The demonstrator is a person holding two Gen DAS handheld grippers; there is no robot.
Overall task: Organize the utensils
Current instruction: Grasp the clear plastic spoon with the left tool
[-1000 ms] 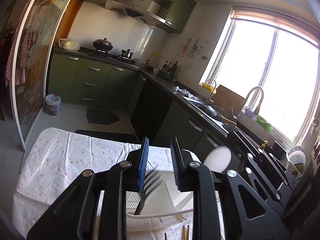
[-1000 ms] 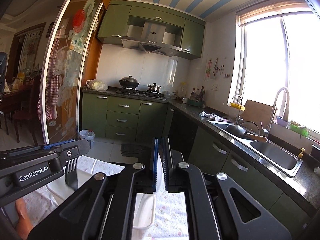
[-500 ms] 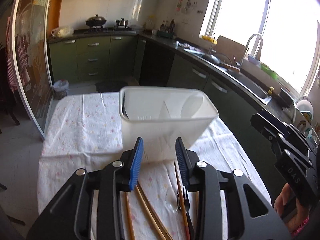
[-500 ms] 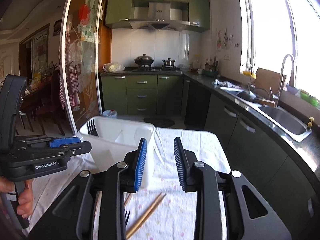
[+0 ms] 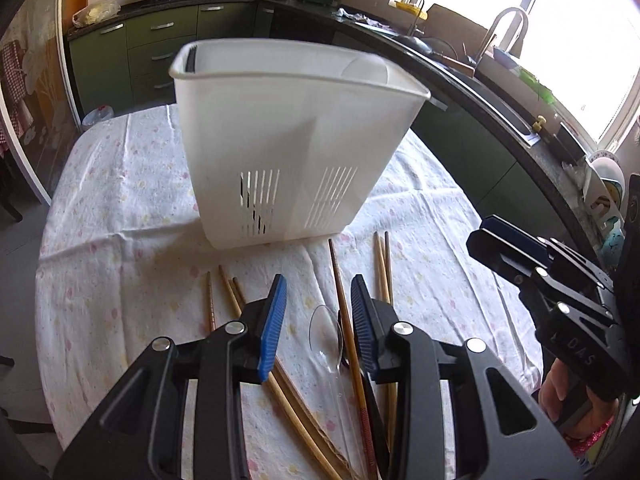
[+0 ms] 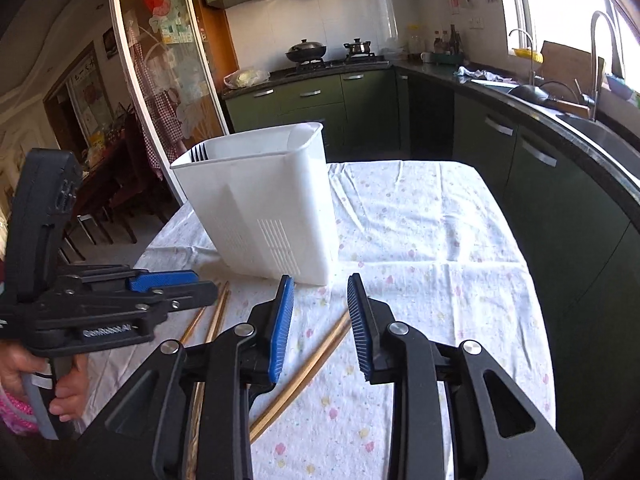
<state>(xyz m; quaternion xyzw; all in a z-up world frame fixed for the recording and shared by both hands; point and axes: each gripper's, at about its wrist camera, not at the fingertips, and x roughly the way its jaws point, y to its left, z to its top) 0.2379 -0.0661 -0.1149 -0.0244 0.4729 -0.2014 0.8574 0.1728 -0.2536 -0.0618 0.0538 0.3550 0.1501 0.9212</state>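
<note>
The left gripper [image 5: 319, 312] hangs just short of the white utensil holder [image 5: 292, 136], jaws parted and holding nothing — its blue pads [image 5: 273, 328] stand well apart. The right gripper [image 6: 320, 316] sits beside it, to the holder's right, jaws likewise spread and bare. A hand [image 6: 24, 380] wraps the left gripper's handle — fingers curled under it.

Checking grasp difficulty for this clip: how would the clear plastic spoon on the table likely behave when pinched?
The clear plastic spoon looks thin, so probably light and slightly flexible. Its glossy surface may slip between the pads. It lies flat against the brown wooden chopsticks under the open left gripper, so pinching may drag one along.
</note>
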